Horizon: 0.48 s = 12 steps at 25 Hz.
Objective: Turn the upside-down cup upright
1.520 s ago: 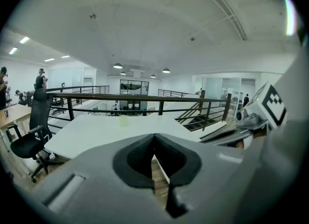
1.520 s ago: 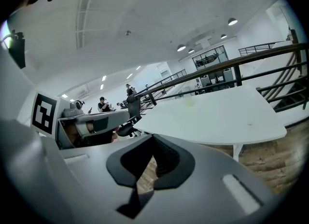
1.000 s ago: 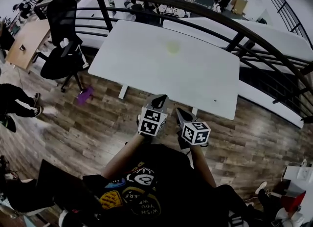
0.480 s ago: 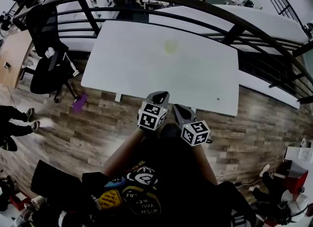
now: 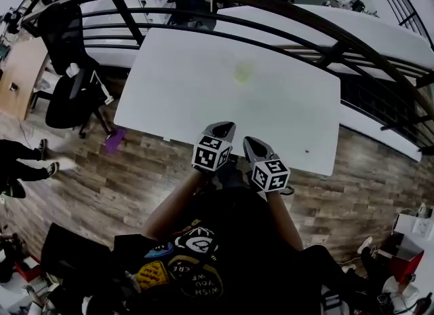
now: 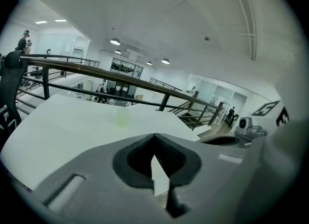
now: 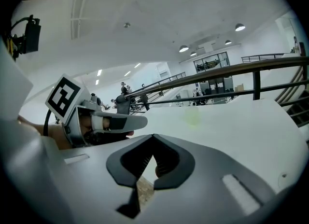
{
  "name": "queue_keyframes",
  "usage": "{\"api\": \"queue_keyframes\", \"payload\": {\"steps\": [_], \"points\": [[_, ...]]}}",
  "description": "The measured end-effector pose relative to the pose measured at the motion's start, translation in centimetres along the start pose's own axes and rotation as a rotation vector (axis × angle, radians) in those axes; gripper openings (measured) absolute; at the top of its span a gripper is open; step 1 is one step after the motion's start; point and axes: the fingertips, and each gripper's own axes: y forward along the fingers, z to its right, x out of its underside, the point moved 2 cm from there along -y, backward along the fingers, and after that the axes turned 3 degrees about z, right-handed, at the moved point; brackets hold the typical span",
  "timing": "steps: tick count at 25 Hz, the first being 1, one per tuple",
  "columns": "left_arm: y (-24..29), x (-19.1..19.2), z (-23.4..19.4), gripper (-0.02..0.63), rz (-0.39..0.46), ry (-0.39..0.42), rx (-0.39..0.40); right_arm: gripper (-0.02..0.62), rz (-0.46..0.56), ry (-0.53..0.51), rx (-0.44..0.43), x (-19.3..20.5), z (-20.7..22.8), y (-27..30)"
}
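A small pale green translucent cup (image 5: pixel 243 72) stands alone on the far middle of the white table (image 5: pixel 176 83). It is too small and faint to tell which end is up. It also shows as a faint cup (image 6: pixel 123 117) in the left gripper view and a faint cup (image 7: pixel 193 118) in the right gripper view. My left gripper (image 5: pixel 222 128) and right gripper (image 5: pixel 248 142) hover side by side at the table's near edge, well short of the cup. Both are shut with nothing in them. The left gripper (image 6: pixel 154 136) and right gripper (image 7: pixel 153 138) show jaws meeting.
A black curved railing (image 5: pixel 271 11) runs behind the table, with another white table (image 5: pixel 380 35) beyond it. A black office chair (image 5: pixel 68 83) stands to the left, a purple object (image 5: pixel 114 139) lies on the wood floor, and a person's feet (image 5: pixel 27 157) are at far left.
Both grippers have moved forward from over the floor to the table's near edge, still side by side and shut. The cup has stayed where it was.
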Motion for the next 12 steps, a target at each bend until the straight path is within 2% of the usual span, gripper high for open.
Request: {"api": "queue_keyframes", "payload": {"steps": [3,8,12], "points": [[4.1,-0.9,-1.4,0.005,-0.015,-0.042,-0.041,-0.002,-0.023,0.004,-0.025,-0.9,2.6,2.1],[9.3,-1.9,-3.3,0.005,-0.042,-0.008,-0.088,-0.002,-0.052,-0.009,-0.028,-0.8,7.4,5.2],[13.7,-1.6,-6.5,0.005,-0.063,0.000,-0.128,-0.002,-0.068,0.001,-0.075,-0.3,10.3,8.8]]}}
